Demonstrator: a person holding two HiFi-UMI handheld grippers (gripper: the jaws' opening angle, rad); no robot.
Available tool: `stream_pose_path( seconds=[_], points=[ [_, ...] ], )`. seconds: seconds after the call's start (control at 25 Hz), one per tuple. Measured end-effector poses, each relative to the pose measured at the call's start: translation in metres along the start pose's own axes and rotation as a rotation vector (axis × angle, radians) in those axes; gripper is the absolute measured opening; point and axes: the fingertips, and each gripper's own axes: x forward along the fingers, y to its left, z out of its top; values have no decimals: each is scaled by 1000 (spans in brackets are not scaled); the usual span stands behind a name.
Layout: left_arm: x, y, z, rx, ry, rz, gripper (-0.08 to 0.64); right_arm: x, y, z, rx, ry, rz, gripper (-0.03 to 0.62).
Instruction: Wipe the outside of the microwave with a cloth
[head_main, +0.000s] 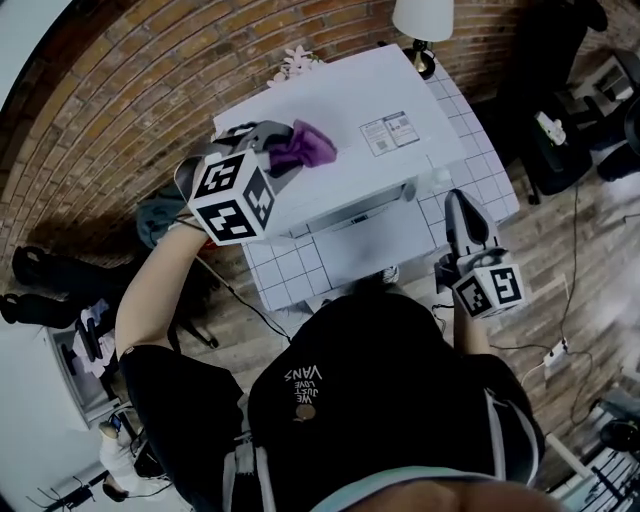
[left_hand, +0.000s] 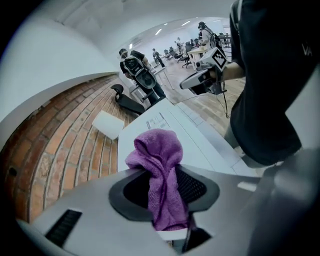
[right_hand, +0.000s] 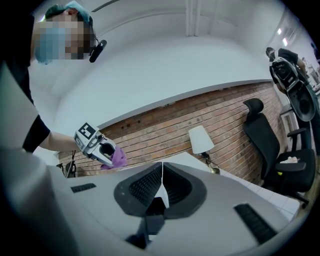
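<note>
A white tiled table (head_main: 290, 272) stands against a curved brick wall (head_main: 130, 100) on a wood-plank floor (head_main: 560, 235). A lamp (head_main: 422, 20) with a pale shade stands at the table's far corner, and a black office chair (right_hand: 265, 145) is off to the right. The microwave (head_main: 340, 160) is a smooth white box with a printed label (head_main: 390, 132) on top. The cloth (head_main: 312, 146) is purple, fuzzy terry, bunched into a soft lump. The left gripper (head_main: 283, 148) clamps it between its jaws, the loose end poking out over the microwave's top; contact there cannot be told. The right gripper (head_main: 458, 205) hangs beside the table's right edge, jaws pressed together and empty.
</note>
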Motion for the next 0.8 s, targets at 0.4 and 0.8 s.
stream_pose_path(
  seconds=[0.4, 0.8],
  points=[
    [-64, -92, -100, -120, 54, -10, 141, 2, 78, -30, 8, 29, 56, 3],
    [-22, -89, -51, 33, 0, -82, 141, -13, 67, -31, 17, 15, -10, 3]
  ],
)
